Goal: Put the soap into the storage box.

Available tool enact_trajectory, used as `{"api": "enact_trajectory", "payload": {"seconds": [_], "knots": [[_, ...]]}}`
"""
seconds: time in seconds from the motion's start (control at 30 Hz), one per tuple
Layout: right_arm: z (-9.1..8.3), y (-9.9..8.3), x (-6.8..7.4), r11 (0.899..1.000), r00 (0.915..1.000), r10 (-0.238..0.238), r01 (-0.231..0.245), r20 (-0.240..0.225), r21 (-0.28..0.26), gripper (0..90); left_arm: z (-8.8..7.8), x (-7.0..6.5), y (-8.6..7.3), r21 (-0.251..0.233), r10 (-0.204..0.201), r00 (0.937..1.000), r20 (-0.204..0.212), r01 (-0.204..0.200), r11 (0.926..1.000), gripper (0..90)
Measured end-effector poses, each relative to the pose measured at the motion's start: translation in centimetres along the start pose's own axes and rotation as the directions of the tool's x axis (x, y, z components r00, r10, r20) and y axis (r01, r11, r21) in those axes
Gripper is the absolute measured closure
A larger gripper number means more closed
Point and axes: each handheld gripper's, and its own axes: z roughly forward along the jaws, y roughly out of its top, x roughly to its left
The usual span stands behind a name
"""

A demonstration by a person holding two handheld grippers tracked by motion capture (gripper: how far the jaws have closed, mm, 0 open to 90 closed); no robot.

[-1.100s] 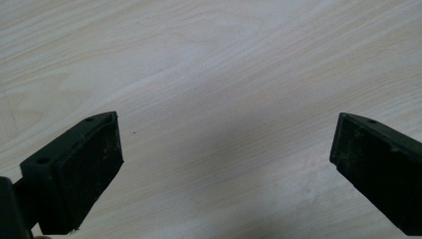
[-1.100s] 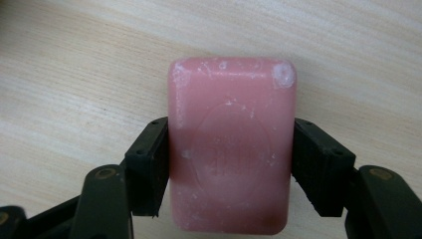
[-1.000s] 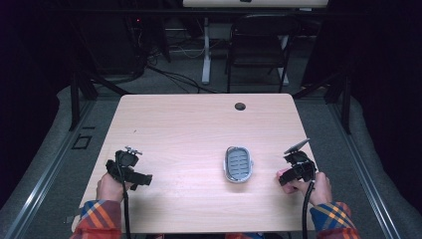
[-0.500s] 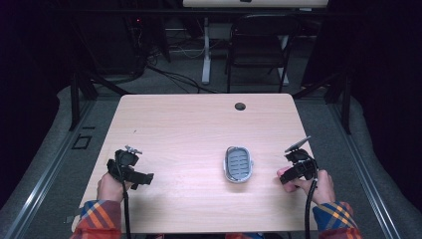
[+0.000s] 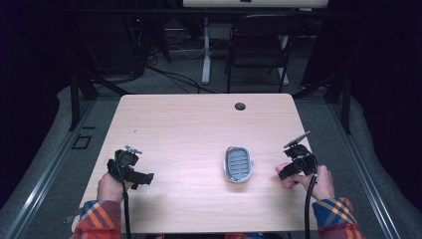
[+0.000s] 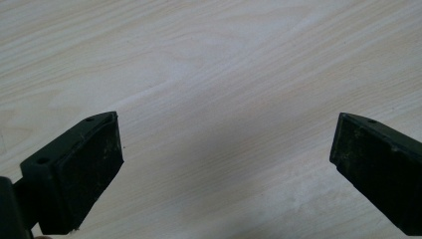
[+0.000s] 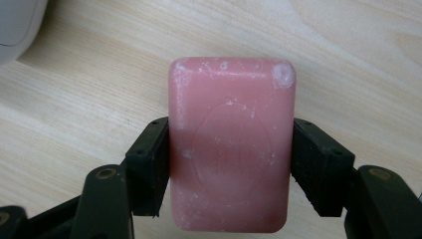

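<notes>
One pink rectangular bar of soap (image 7: 231, 144) pinched by its long sides between the right gripper (image 7: 231, 164) jaws, apparently for carrying to the one grey oval slatted soap dish (image 5: 238, 163) beside them on the pale wooden bench (image 5: 189, 129). Left gripper (image 6: 226, 164) jaws spread, nothing between.

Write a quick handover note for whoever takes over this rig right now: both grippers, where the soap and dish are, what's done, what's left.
Right gripper: jaws shut on the pink soap bar, held at the right side of the table.
Left gripper: jaws open, nothing between them, over bare wood at the table's left side.
Soap dish: empty, on the table just left of the right gripper.
Done: the soap is gripped.
Left, most likely: carry the bar over to the dish, set it in, and release.
</notes>
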Motion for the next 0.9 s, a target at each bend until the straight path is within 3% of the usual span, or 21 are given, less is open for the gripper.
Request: {"api": "enact_trajectory", "payload": {"seconds": [0.07,0.1,0.17,0.4,0.43,0.5,0.57,0.63,0.9], "knots": [[-0.1,0.2,0.2,1.000,1.0000,0.008,-0.008,-0.001,-0.014,37.2,0.0,0.0,0.0,-0.001,0.000,1.0000,0.000,0.000,1.0000,0.0],[-0.3,0.4,0.1,1.000,0.9999,-0.016,0.016,-0.004,0.004,37.2,0.0,0.0,0.0,-0.001,0.000,1.0000,0.001,0.000,1.0000,0.0],[-0.3,0.5,0.3,1.000,0.9999,-0.007,0.007,-0.011,-0.013,37.3,0.0,0.0,0.0,-0.002,0.001,1.0000,0.002,-0.001,1.0000,0.0],[-0.8,1.3,0.7,0.999,0.9991,-0.042,0.042,-0.001,-0.001,37.2,0.0,-0.1,0.0,-0.008,0.009,0.9999,0.007,-0.009,0.9999,0.0],[-0.7,1.3,0.9,0.999,0.9998,-0.020,0.020,-0.002,-0.029,37.3,0.0,-0.1,0.0,-0.008,0.009,0.9999,0.010,-0.009,0.9999,0.0],[-0.9,1.6,0.9,0.999,0.9988,-0.048,0.048,0.003,-0.003,37.3,0.0,-0.1,0.0,-0.010,0.017,0.9997,0.018,-0.016,0.9998,0.0],[-0.7,1.7,1.2,0.999,0.9992,-0.039,0.038,-0.012,-0.028,37.3,0.0,-0.1,0.0,-0.007,0.018,0.9996,0.020,-0.018,0.9998,0.0],[-0.9,1.9,1.2,0.998,0.9978,-0.066,0.066,-0.007,0.004,37.3,0.0,-0.1,-0.1,-0.007,0.018,0.9996,0.023,-0.017,0.9998,0.0],[-1.1,2.8,1.9,0.997,0.9970,-0.078,0.078,-0.003,-0.006,37.3,-0.2,0.1,-0.5,-0.015,0.008,0.9998,0.019,-0.008,0.9999,0.0]]}}
